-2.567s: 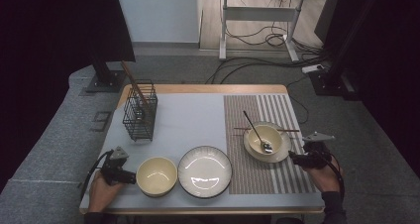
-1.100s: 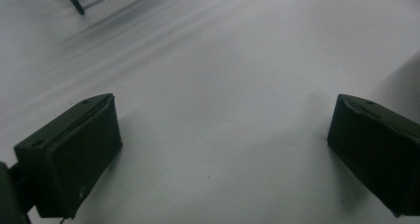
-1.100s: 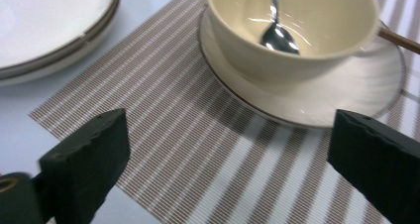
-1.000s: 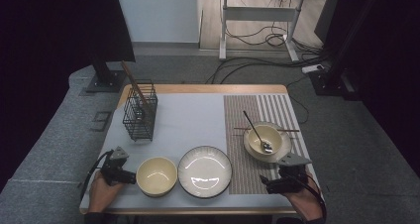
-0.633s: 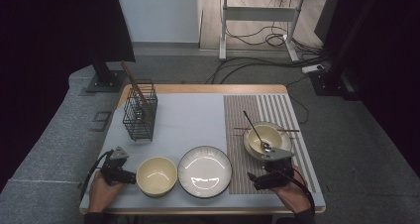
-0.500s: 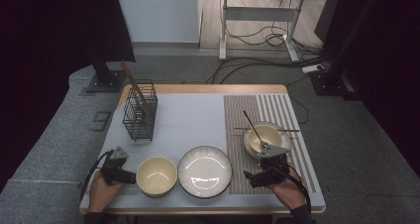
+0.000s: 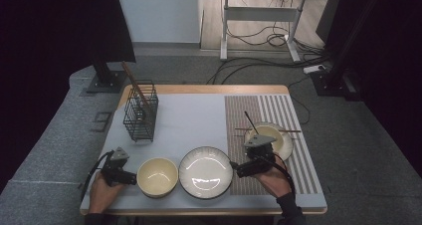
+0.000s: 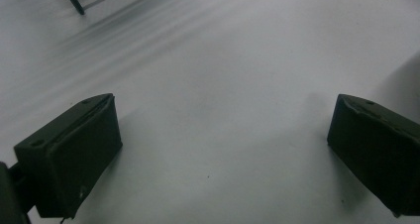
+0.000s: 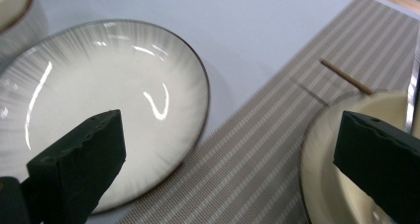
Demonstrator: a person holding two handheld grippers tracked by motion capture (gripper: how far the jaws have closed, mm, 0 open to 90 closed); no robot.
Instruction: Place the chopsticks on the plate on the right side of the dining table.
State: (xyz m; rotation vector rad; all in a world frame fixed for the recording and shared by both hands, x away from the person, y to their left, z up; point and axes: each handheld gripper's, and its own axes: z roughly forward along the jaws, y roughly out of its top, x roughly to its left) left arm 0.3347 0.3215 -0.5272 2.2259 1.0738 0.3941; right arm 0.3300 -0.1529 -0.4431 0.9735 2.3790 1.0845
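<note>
Right gripper (image 7: 234,168): jaws wide, empty, at plate (image 7: 205,171) rim. Advise level approach, clamping rim squarely. Left gripper (image 7: 133,177): wide, idle beside bowl (image 7: 157,176).

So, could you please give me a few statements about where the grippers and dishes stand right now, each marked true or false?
1. The right gripper is open, its jaws wide apart. True.
2. The plate lies between two bowls. True.
3. The left gripper is shut on the empty bowl. False: its jaws are wide apart over the bare mat.
4. The wire basket lies on its side. False: it stands upright.
5. A spoon rests in the bowl on the striped mat. True.
</note>
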